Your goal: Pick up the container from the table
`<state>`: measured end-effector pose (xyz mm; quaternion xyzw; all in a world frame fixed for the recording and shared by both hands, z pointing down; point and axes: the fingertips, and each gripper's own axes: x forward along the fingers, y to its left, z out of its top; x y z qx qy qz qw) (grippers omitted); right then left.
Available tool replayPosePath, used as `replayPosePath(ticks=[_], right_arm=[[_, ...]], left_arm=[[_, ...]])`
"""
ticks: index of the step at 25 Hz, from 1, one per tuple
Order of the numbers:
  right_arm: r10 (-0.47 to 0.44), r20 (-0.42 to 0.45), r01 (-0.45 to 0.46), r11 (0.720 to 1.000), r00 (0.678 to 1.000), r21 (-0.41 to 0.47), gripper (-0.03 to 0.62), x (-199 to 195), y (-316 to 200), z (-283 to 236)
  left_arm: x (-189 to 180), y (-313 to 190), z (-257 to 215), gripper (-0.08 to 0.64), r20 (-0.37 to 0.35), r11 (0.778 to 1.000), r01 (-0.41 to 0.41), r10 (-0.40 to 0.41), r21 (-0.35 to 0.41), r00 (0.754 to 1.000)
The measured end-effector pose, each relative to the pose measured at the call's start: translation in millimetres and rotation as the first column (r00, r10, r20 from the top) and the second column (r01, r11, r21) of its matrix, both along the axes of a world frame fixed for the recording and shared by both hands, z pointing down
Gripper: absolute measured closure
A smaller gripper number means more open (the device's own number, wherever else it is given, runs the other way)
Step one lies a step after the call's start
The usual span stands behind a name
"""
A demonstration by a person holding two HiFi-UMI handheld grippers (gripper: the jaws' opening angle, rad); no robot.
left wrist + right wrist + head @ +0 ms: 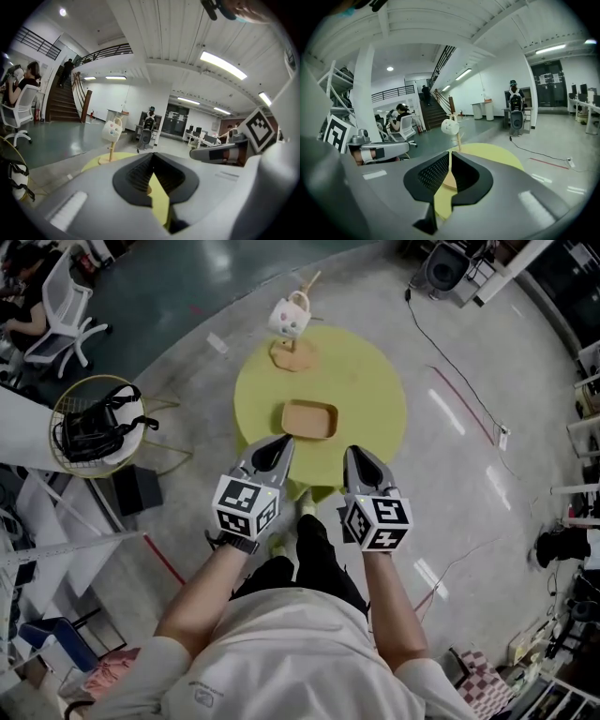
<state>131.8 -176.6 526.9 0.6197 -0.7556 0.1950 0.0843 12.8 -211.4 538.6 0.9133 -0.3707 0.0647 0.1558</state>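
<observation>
Our left gripper [280,443] and right gripper [352,453], jaws together and empty, hover near the shallow tan rectangular container [309,419]; we should open one before straddling its rim.

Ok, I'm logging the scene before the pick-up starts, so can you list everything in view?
table: one, yellow-green, round, straight ahead of the person
container: one, tan, shallow and rectangular, on the table's near half
mug: one, white with coloured spots, on the stand at the table's far edge
stand: one, pale wood, at the table's far edge
wire basket: one, pale frame, on the floor left of the table
bag: one, black, inside the wire basket
office chair: one, white, far left
left tongs: grey, shut, empty, over the table's near edge
right tongs: grey, shut, empty, beside the left tongs
</observation>
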Motion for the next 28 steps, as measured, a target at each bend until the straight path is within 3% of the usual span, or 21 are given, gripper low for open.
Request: replayPosePath(ticks=[6, 14, 28], right_arm=[[-0.014, 0.024, 0.017, 0.994, 1.0, -0.112, 0.581, 27.9, -49.8, 52.1], [-0.027, 0.042, 0.038, 0.964, 0.999, -0.264, 0.578, 62.2, -100.6, 131.2], [-0.062, 0.042, 0.075, 0.874, 0.997, -0.481, 0.525, 63.4, -133.5, 244.2]], left_arm=[[19.9, -40.6, 33.7, 0.554, 0.038, 0.997, 0.031, -0.028, -0.064, 0.999], [51.5, -79.9, 86.5, 0.554, 0.085, 0.986, 0.068, -0.056, -0.153, 0.995], [89.2, -104.2, 143.4, 0.554, 0.139, 0.972, 0.053, -0.022, -0.23, 0.99]])
